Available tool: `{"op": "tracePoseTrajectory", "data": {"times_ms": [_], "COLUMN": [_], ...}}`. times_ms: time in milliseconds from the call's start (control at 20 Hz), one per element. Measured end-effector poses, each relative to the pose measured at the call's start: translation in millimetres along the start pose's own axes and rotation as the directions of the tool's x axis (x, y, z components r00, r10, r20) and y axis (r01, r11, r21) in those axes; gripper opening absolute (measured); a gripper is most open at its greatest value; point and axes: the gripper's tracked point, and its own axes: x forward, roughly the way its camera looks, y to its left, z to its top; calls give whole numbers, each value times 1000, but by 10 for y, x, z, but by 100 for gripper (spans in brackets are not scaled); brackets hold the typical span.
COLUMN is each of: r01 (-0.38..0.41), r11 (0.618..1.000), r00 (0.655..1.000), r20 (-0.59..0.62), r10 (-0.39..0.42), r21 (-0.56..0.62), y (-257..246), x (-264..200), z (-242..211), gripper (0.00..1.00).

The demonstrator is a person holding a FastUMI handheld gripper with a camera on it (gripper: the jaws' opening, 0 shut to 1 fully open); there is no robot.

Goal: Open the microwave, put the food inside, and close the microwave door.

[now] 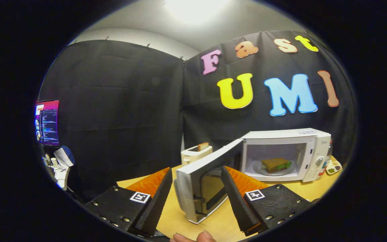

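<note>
A white microwave stands on the wooden table beyond my fingers to the right. Its door is swung wide open toward me, and the free end of the door lies between my two fingers. Inside the oven a sandwich rests on the glass plate. My gripper is open, its fingers standing on either side of the door's end; I cannot tell whether either one touches it.
A white toaster with a slice of toast sits behind the door, to the microwave's left. A small paint palette lies to the microwave's right. A monitor and desk clutter are at the far left. Fingertips of a hand show below.
</note>
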Motion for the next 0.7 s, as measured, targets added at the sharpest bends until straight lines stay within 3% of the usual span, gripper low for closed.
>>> {"op": "tracePoseTrajectory", "data": {"times_ms": [250, 500, 550, 600, 700], "r01": [-99, -33, 10, 62, 59], "r11": [995, 995, 995, 995, 998], "r00": [994, 998, 997, 995, 993], "r20": [-35, -65, -76, -79, -105], "r10": [99, 27, -17, -68, -61], "r21": [-13, -94, -96, -84, -25], "y": [578, 689, 629, 544, 546], "x": [260, 632, 697, 751, 824], "z": [-312, -685, -772, -862, -999], "gripper": [88, 86, 73, 53, 14]}}
